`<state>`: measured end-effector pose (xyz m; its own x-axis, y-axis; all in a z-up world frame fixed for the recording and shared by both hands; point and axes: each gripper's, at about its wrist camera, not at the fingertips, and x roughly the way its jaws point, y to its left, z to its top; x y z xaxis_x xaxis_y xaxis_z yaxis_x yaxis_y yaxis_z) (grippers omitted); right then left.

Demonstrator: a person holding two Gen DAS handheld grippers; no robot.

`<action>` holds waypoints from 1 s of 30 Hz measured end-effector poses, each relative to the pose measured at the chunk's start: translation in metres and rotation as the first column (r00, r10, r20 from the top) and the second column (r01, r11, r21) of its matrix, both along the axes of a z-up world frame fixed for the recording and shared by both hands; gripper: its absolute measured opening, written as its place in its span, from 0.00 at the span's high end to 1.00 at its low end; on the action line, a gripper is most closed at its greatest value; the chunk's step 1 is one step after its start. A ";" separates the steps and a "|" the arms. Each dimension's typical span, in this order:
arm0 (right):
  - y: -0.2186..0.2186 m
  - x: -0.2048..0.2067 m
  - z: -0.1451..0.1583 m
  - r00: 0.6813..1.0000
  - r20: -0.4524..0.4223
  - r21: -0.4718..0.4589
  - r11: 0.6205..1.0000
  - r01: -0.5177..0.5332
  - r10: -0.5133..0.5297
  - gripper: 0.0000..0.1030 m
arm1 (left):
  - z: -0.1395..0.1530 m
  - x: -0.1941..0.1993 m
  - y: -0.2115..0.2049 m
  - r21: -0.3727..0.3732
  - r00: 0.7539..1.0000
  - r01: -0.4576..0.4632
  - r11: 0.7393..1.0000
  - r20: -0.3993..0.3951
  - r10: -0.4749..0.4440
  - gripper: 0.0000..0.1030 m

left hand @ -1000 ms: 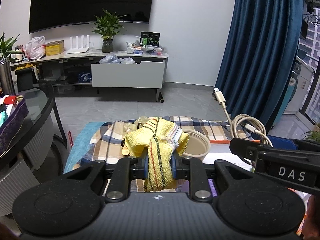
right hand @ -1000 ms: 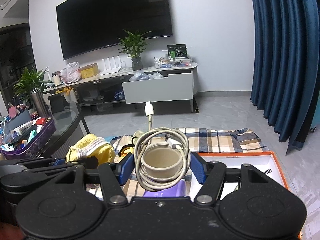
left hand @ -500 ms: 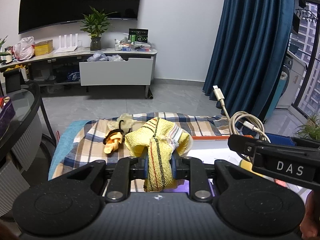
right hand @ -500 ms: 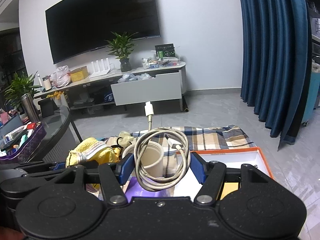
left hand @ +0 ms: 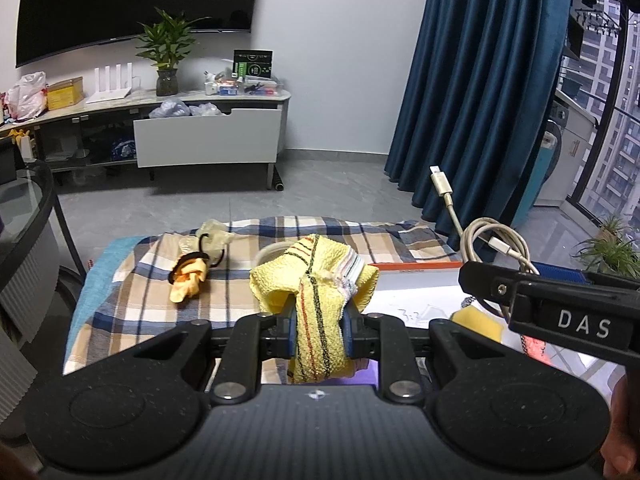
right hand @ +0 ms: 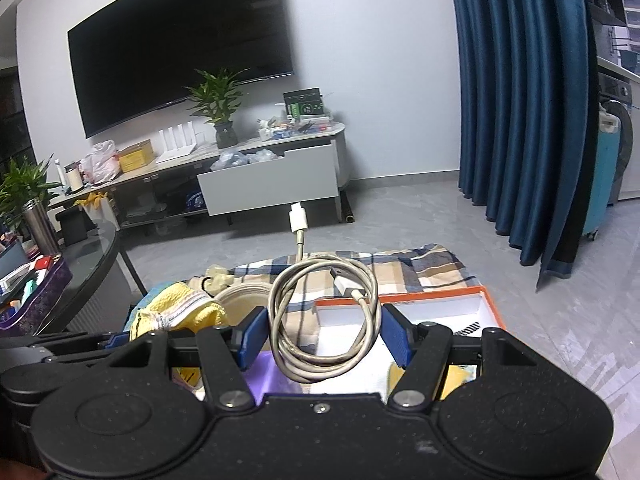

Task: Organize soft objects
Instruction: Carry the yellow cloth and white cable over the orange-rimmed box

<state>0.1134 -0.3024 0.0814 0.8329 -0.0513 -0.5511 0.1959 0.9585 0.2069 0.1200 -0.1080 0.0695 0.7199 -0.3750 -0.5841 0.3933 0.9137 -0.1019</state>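
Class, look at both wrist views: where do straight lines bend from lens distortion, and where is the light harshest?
Left wrist view: the blue curtain bows and the frame corners go dark; the window at right is brightest. Right wrist view: the television edges curve and the curtain leans; lighting is even and dim, with no strong glare.

A dark television [right hand: 180, 52] is hanging on the far wall above a low cabinet [left hand: 160, 128] whose white drawer [left hand: 208, 136] is standing open. A potted plant [left hand: 168, 60] and a white router [left hand: 112, 84] are sitting on the cabinet. Blue curtains [left hand: 488, 92] are hanging at the right; a glass table [right hand: 80, 256] is standing at the left.
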 end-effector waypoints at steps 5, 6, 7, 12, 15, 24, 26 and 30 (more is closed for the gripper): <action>-0.011 -0.005 -0.001 1.000 -0.004 0.004 1.000 0.027 -0.027 0.28 | -0.002 -0.002 -0.012 0.001 1.000 0.023 1.000 -0.004 -0.023 0.77; -0.013 -0.006 -0.002 0.999 -0.005 0.006 0.999 0.032 -0.032 0.28 | -0.003 -0.002 -0.014 0.001 1.000 0.027 1.000 -0.005 -0.027 0.78; -0.016 -0.007 -0.002 0.999 -0.005 0.007 0.999 0.038 -0.037 0.28 | -0.003 -0.002 -0.017 0.002 0.999 0.032 0.999 -0.006 -0.032 0.77; -0.028 -0.012 -0.005 0.998 -0.009 0.011 0.998 0.067 -0.067 0.28 | -0.008 -0.002 -0.028 0.003 0.999 0.049 0.999 -0.015 -0.049 0.77; -0.036 -0.014 -0.006 0.996 -0.012 0.014 0.996 0.086 -0.086 0.28 | -0.011 -0.002 -0.035 0.008 0.998 0.061 0.998 -0.019 -0.061 0.77; -0.060 -0.016 -0.015 0.991 -0.028 0.026 0.991 0.130 -0.130 0.28 | -0.017 0.001 -0.057 0.027 0.995 0.097 0.995 -0.034 -0.096 0.77; -0.064 -0.017 -0.017 0.990 -0.031 0.028 0.990 0.139 -0.138 0.28 | -0.019 0.003 -0.061 0.028 0.994 0.103 0.994 -0.043 -0.102 0.77; -0.073 -0.016 -0.021 0.988 -0.040 0.031 0.988 0.153 -0.151 0.28 | -0.022 0.005 -0.072 0.033 0.992 0.114 0.993 -0.057 -0.112 0.77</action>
<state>0.0970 -0.3753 0.0602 0.7958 -0.1564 -0.5850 0.3468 0.9096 0.2286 0.1248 -0.1803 0.0470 0.6406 -0.4301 -0.6362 0.4888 0.8673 -0.0941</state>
